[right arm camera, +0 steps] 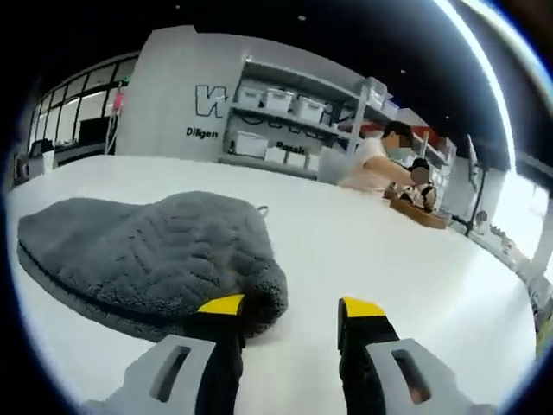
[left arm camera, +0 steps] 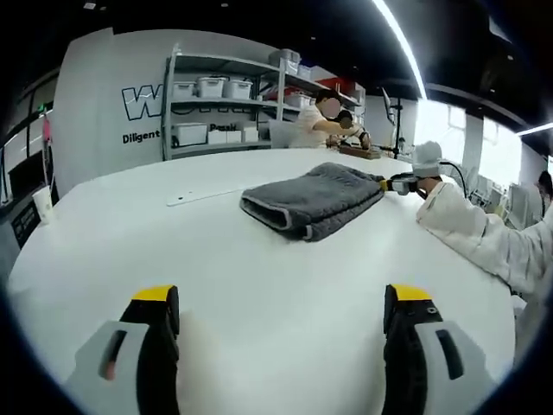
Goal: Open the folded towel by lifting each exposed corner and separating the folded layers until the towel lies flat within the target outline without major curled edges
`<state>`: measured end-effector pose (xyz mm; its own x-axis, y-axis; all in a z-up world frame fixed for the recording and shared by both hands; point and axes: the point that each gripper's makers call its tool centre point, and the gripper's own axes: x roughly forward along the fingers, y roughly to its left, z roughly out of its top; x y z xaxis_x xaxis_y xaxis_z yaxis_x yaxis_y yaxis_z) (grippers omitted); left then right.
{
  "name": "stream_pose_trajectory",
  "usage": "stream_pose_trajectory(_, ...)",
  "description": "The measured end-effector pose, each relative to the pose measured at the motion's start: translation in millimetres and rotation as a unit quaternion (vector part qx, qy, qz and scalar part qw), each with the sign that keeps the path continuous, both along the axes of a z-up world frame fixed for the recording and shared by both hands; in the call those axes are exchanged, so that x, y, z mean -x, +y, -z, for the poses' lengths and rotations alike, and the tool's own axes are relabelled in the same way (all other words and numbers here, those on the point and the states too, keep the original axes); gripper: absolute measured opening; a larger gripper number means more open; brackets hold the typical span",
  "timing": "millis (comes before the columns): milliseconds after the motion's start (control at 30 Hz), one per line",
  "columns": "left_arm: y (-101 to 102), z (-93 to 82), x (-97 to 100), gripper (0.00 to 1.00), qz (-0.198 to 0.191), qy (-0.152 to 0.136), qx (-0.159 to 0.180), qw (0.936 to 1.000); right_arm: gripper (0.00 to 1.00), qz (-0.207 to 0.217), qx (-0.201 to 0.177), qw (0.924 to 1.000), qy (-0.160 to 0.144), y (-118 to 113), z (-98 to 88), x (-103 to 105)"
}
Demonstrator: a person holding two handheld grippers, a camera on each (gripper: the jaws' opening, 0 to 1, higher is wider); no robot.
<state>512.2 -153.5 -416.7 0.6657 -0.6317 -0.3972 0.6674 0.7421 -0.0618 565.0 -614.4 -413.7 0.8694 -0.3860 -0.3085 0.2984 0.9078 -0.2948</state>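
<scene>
A grey towel (left arm camera: 315, 199), folded into a thick pad, lies on the white table (left arm camera: 259, 277) past the middle. In the left gripper view my left gripper (left arm camera: 281, 303) stands open, low over the bare table, well short of the towel. My right gripper (left arm camera: 402, 183) comes in from the right at the towel's right corner, held by a person's white sleeve (left arm camera: 471, 229). In the right gripper view the towel (right arm camera: 147, 251) spreads to the left, and my right gripper (right arm camera: 292, 311) is open, its left jaw over the towel's rounded near corner.
A thin pale strip (left arm camera: 203, 196) lies on the table left of the towel. A cup (left arm camera: 41, 203) stands at the far left edge. Shelves with white bins (left arm camera: 216, 104) line the back wall. People (right arm camera: 380, 164) work at a wooden tray (right arm camera: 419, 212) on the table's far side.
</scene>
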Motion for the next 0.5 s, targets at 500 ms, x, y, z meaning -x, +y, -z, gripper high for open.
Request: stream_pose_trajectory(500,0,-0.1,0.5,0.97,0.0,0.0,0.001,1.0,0.81,0.002,-0.041,0.9989,-0.025,-9,-7.7,11)
